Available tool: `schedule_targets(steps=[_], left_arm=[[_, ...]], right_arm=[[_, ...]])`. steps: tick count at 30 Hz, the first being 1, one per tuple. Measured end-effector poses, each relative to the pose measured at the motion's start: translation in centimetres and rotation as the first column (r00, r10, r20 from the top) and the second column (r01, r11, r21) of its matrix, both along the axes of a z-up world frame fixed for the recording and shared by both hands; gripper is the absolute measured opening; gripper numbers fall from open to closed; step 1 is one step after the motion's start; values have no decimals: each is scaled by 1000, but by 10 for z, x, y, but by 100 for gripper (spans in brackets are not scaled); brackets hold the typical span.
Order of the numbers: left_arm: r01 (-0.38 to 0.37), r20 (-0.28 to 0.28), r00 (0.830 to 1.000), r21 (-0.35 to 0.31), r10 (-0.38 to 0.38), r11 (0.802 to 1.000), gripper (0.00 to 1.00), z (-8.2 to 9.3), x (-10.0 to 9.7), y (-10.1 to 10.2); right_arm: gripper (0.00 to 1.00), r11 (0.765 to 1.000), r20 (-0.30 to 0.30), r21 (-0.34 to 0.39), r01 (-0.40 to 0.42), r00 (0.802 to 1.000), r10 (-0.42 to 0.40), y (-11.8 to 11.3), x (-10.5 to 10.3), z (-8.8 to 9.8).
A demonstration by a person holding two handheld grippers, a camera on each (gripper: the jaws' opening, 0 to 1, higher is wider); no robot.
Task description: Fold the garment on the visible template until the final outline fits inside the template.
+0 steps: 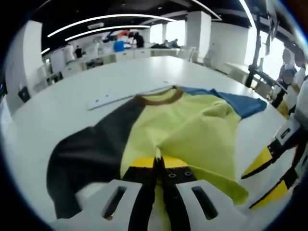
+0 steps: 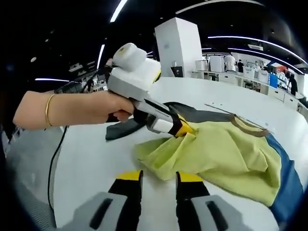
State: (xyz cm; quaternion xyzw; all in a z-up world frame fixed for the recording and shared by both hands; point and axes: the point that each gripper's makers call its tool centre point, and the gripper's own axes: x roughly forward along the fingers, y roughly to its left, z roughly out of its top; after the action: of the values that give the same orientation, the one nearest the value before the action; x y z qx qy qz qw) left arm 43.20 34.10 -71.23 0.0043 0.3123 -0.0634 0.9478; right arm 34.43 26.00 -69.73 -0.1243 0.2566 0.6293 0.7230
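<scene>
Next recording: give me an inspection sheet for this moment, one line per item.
Surface: large white table.
Job's things: garment, a yellow-green shirt with brown collar, one black sleeve, one blue sleeve, partly bunched; template outline not discernible.
Clutter: flat white strip beyond the collar.
Grippers: left gripper shut on the garment's yellow fabric; right gripper open, above the table near the bunched fabric.
Cables: black cable hanging off the table edge.
Surroundings: open office, ceiling light strips, white pillar, people at far benches.

Left gripper [image 2: 185, 129] pinches the yellow garment [image 2: 226, 154]; right gripper [image 2: 159, 180] hovers parted.
</scene>
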Motion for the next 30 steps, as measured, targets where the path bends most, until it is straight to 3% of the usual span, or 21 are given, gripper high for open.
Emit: schedule_targets(steps=[9, 13, 17, 30], left_arm=[[-5, 31, 1000, -16, 5, 1000, 14, 10, -18, 8], [-32, 51, 998, -35, 34, 999, 20, 21, -32, 11], [-53, 61, 997, -35, 56, 998, 18, 28, -46, 18], [-47, -29, 998, -21, 47, 999, 24, 11, -85, 18]], right_arm=[[0, 999, -2, -14, 29, 1000, -29, 3, 10, -4], [0, 999, -6, -15, 29, 1000, -29, 3, 10, -3], [0, 999, -6, -18, 33, 999, -33, 2, 10, -2], [0, 999, -9, -14, 46, 999, -46, -1, 9, 3]])
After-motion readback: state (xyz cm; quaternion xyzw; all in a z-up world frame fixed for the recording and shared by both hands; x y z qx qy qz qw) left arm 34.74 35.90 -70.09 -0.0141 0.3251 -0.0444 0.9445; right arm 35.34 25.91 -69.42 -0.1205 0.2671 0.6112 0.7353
